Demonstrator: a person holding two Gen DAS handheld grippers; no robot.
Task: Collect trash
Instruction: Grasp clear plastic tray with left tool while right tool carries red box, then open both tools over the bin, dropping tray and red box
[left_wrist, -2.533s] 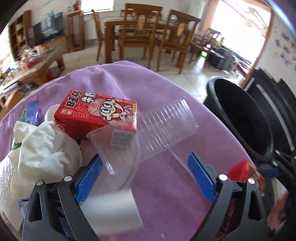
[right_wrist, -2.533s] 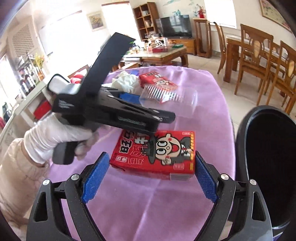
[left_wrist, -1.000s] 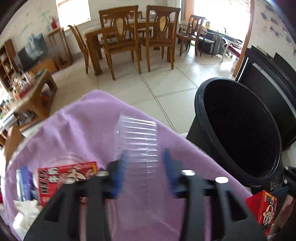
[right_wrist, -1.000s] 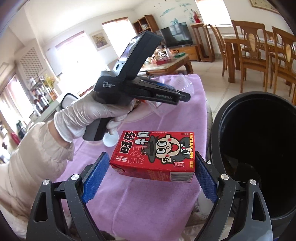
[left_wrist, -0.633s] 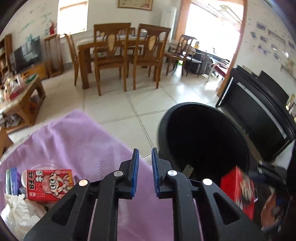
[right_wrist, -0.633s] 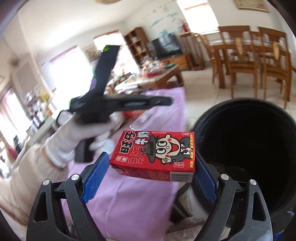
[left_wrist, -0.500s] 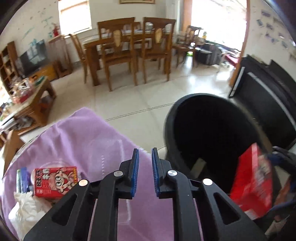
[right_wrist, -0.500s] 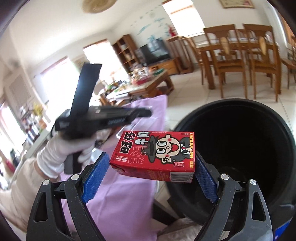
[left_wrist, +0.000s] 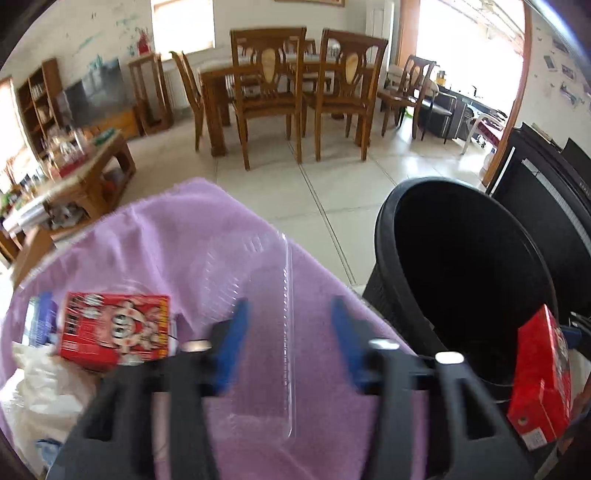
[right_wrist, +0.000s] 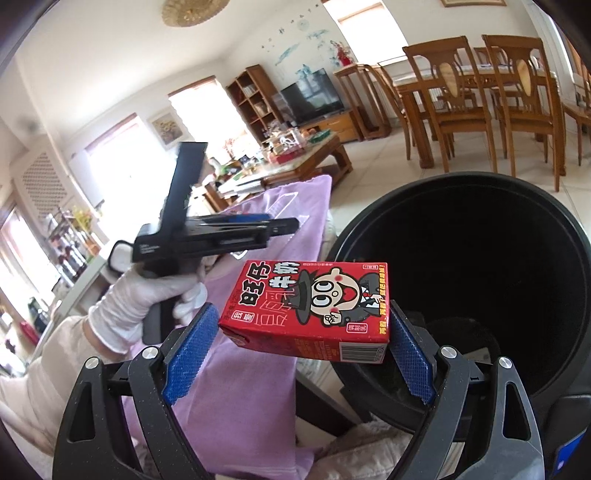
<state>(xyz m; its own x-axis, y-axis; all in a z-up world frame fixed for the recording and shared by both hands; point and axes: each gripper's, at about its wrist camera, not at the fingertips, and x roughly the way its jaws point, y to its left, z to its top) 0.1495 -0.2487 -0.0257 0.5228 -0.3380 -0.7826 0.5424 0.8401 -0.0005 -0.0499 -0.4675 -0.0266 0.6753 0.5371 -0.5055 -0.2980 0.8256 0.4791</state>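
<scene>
My right gripper (right_wrist: 303, 332) is shut on a red milk carton (right_wrist: 306, 306), its blue pads pressing both ends. It holds the carton at the near rim of the black trash bin (right_wrist: 424, 182). In the left wrist view that carton (left_wrist: 543, 380) hangs at the bin's (left_wrist: 384, 236) right side. My left gripper (left_wrist: 288, 314) is blurred and its jaws are opening. A flattened clear plastic cup (left_wrist: 258, 291) lies between them over the purple cloth (left_wrist: 166, 236), nearer the left pad. A second red carton (left_wrist: 114, 328) rests on the cloth.
Crumpled white tissue (left_wrist: 40, 387) and a blue packet (left_wrist: 38, 321) lie at the cloth's left end. A gloved hand (right_wrist: 147, 306) holds the left gripper beside the bin. Wooden chairs (left_wrist: 269, 92), a dining table and a low coffee table (left_wrist: 74, 177) stand on the tiled floor beyond.
The left jaws, nearly together half a second ago, now stand wider apart with the clear cup showing between them. The right gripper has carried its carton from over the table to the bin.
</scene>
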